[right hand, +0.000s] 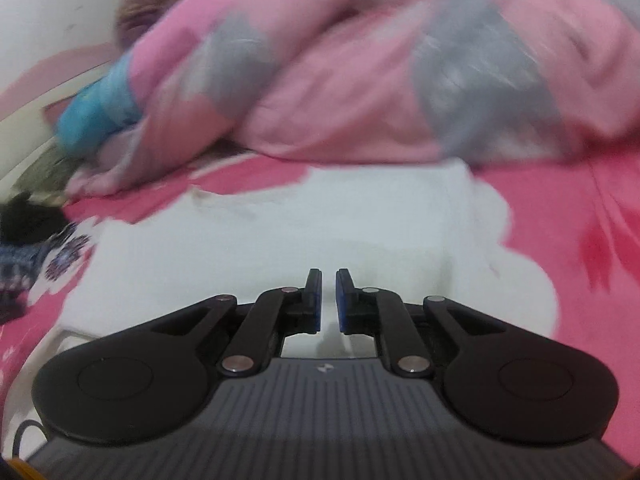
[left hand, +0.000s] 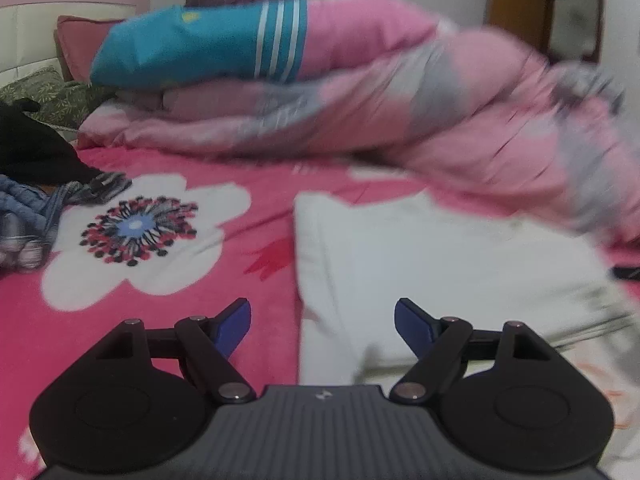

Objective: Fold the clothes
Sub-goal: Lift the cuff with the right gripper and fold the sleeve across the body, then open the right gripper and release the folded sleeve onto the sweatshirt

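pink quilt blurred, white garment edge-cropped

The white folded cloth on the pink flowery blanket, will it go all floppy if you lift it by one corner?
Probably floppy: the white folded cloth lies soft and creased on the pink flowery blanket, so a lifted corner would likely sag and the layers unfold. It looks thin, so likely light. It should not roll or tip, since it lies flat.

Left gripper gapes empty over white garment (blurred) on pink bedspread.
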Available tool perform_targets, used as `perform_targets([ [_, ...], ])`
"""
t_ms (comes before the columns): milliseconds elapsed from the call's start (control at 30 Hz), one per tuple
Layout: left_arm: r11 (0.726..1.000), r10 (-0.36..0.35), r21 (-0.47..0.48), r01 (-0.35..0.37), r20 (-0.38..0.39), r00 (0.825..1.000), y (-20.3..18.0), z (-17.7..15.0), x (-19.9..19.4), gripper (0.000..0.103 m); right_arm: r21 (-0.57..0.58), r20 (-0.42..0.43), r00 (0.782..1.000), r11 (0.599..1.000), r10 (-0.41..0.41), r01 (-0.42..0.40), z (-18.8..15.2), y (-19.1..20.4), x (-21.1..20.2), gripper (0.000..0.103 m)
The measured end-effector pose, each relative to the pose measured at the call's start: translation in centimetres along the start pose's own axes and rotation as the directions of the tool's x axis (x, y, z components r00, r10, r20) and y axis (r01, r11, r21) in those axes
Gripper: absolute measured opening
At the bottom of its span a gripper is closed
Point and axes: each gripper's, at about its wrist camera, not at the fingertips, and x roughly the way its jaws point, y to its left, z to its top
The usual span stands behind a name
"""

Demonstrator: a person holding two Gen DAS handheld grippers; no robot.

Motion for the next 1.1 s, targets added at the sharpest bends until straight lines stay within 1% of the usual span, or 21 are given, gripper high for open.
perform_targets([
  [100,0.998,0.046,-0.031,-0.049,-0.089,0.995,0.2,-1.1,3.0,0.08,-0.048,-0.052,0.998,0.998,-0.046,0.044,-0.4,0.6,3.1,0.007],
  [133,0.998,0.035,-0.049,-0.038,-0.07,0.997,0.5,-1.5,2.9,0.08,-0.063,-0.096,0.991,0.994,-0.094,0.089,-0.9,0.2,4.6,0.001],
  [167,0.998,0.027,-0.049,-0.03,-0.059,0.998,0.7,-1.8,2.7,0.08,-0.061,-0.116,0.987,0.992,-0.114,0.107,-1.4,-0.3,5.5,0.001],
  [233,0.998,0.011,-0.065,-0.015,-0.051,0.999,1.1,-2.0,2.7,0.081,-0.001,-0.101,0.991,0.996,-0.086,0.086,-1.5,-1.3,5.3,0.001],
  [267,0.997,0.004,-0.076,-0.007,-0.046,0.999,1.3,-2.1,2.8,0.081,0.012,-0.107,0.99,0.995,-0.097,0.099,-1.1,-1.0,4.8,0.001],
  [300,0.996,-0.001,-0.085,-0.002,-0.038,0.999,1.5,-2.3,2.8,0.082,0.003,-0.106,0.988,0.993,-0.114,0.115,-0.5,-0.2,4.3,0.005],
  [333,0.996,-0.005,-0.092,0.003,-0.029,1.0,1.6,-2.5,2.7,0.082,-0.013,-0.095,0.989,0.994,-0.112,0.111,-0.1,0.6,3.8,0.007],
  [433,0.993,-0.024,-0.116,0.023,-0.007,1.0,2.1,-2.8,2.4,0.082,-0.073,-0.033,0.999,0.997,-0.018,0.016,1.1,3.4,2.9,0.006],
  [467,0.991,-0.036,-0.131,0.036,-0.003,0.999,2.3,-2.8,2.3,0.082,-0.061,-0.045,0.999,0.998,0.002,-0.004,1.3,3.5,3.6,0.005],
  [500,0.988,-0.048,-0.146,0.048,0.002,0.999,2.6,-2.7,2.3,0.082,-0.062,-0.078,0.997,0.998,-0.014,0.009,1.2,3.3,4.8,0.005],
  [567,0.982,-0.069,-0.173,0.07,0.014,0.998,3.0,-2.8,2.2,0.082,-0.069,-0.176,0.976,0.991,-0.128,0.118,0.4,2.1,7.6,0.002],
  [633,0.977,-0.086,-0.196,0.089,0.026,0.996,3.5,-2.9,2.1,0.082,0.006,-0.177,0.974,0.99,-0.139,0.142,0.8,1.6,7.3,0.005],
  [667,0.973,-0.094,-0.207,0.099,0.032,0.995,3.7,-3.0,2.0,0.082,-0.005,-0.168,0.971,0.985,-0.17,0.172,1.5,2.7,6.5,0.009],
  [700,0.969,-0.103,-0.22,0.108,0.038,0.994,3.9,-3.0,2.0,0.082,-0.058,-0.135,0.975,0.984,-0.176,0.169,2.0,4.4,5.7,0.009],
  [733,0.966,-0.11,-0.231,0.117,0.043,0.993,4.1,-3.1,2.0,0.082,-0.11,-0.106,0.986,0.987,-0.131,0.12,2.5,6.5,5.2,0.009],
  [800,0.959,-0.123,-0.25,0.132,0.052,0.991,4.5,-3.2,1.9,0.082,-0.171,-0.09,0.996,0.985,0.023,-0.038,3.9,11.1,5.1,0.009],
  [833,0.956,-0.129,-0.259,0.139,0.057,0.99,4.6,-3.2,1.8,0.082,-0.19,-0.105,0.988,0.972,0.117,-0.135,4.2,13.2,5.7,0.009],
  [900,0.95,-0.138,-0.273,0.15,0.064,0.988,4.9,-3.3,1.8,0.082,-0.248,-0.155,0.95,0.921,0.27,-0.302,4.2,17.4,7.9,0.008],
  [933,0.947,-0.142,-0.28,0.155,0.068,0.988,5.0,-3.4,1.8,0.082,-0.266,-0.185,0.935,0.901,0.302,-0.343,3.7,18.7,9.4,0.007],
  [1000,0.943,-0.15,-0.291,0.165,0.073,0.986,5.3,-3.4,1.8,0.081,-0.274,-0.253,0.922,0.893,0.292,-0.358,2.3,19.6,13.0,0.007],
  [1100,0.936,-0.158,-0.304,0.176,0.081,0.984,5.5,-3.6,1.7,0.081,-0.27,-0.337,0.901,0.889,0.272,-0.369,0.7,20.5,17.4,0.0],
])
